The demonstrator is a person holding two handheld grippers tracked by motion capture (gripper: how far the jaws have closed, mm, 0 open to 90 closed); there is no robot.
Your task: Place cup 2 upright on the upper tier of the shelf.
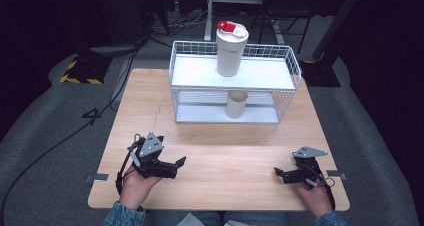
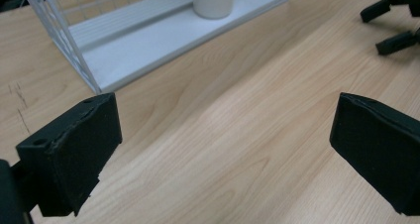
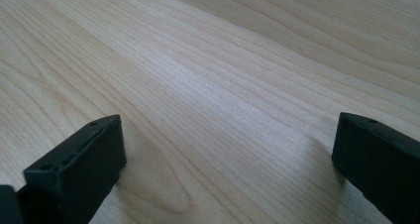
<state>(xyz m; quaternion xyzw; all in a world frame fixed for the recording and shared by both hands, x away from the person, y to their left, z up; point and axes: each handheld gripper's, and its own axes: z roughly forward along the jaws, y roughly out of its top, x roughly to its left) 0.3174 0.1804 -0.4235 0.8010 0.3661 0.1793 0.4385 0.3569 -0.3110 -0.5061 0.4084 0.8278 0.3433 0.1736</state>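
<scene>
The small cup [image 1: 236,104] stands upright on the bottom shelf of the white wire rack [image 1: 288,81], right under the tall cup with the red lid [image 1: 231,50], which stands on the top shelf. Both cups are up and down, not lying over.

From the left tool [image 1: 181,161] the small cup is ahead and off toward the other hand. From the right tool [image 1: 279,173] it is ahead too, but off the other way. The cup sits between the two tools and well apart from both. The left tool looks a little nearer (its jaws already point toward the rack), so I think that hand would go first. The rack is open on the side facing the tools, so a straight push forward should reach the cup.

Both tools rest low over the desk [image 1: 225,186] with their jaws wide apart and nothing between them.

The left gripper view shows the rack's bottom shelf [image 2: 148,40] and the foot of the small cup [image 2: 213,0] ahead of the left tool [image 2: 225,149], with the right tool [image 2: 391,26] far off to one side. The right gripper view shows bare wood in front of the right tool [image 3: 228,159] (no rack at all). The high view shows how tall the rack is and what is on top.
</scene>
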